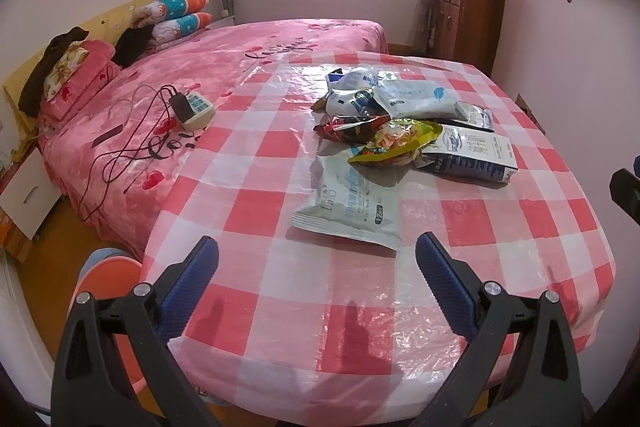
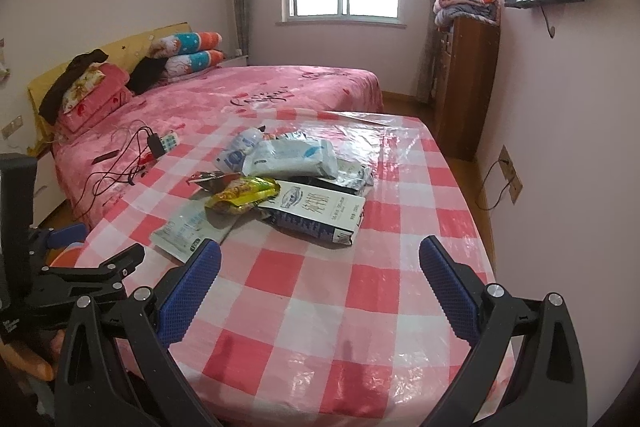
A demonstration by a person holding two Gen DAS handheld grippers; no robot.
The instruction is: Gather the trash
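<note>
both grippers hung above the near end of the checked tablecloth [image 1: 280, 327], nothing picked yet. left gripper [image 1: 317, 259] had its blue pads spread wide, holding nothing; right gripper [image 2: 320, 263] likewise wide apart and empty. trash sat in a loose pile mid-table: grey-white flat pouch [image 1: 352, 203] lay nearest the left gripper, just beyond its fingertips, partly tucked under the yellow snack bag [image 1: 396, 143]. flattened milk carton [image 1: 472, 155] lay right of the yellow bag, red-black wrapper [image 1: 352, 127] just behind it, pale tissue pack [image 1: 420, 99] and crumpled white-blue bags behind that. no bin visible, though an orange-rimmed thing [image 1: 108, 275] showed left of the table edge; couldn't tell what it was. likely step: left goes for the grey-white pouch. it was thin and flat on slick plastic cover, so come in low at its near edge, pinch one corner or the raised seam, lift slowly so the yellow bag slid off rather than dragged. charger and cables [image 1: 188, 107] on the bed weren't trash, leave.
</note>
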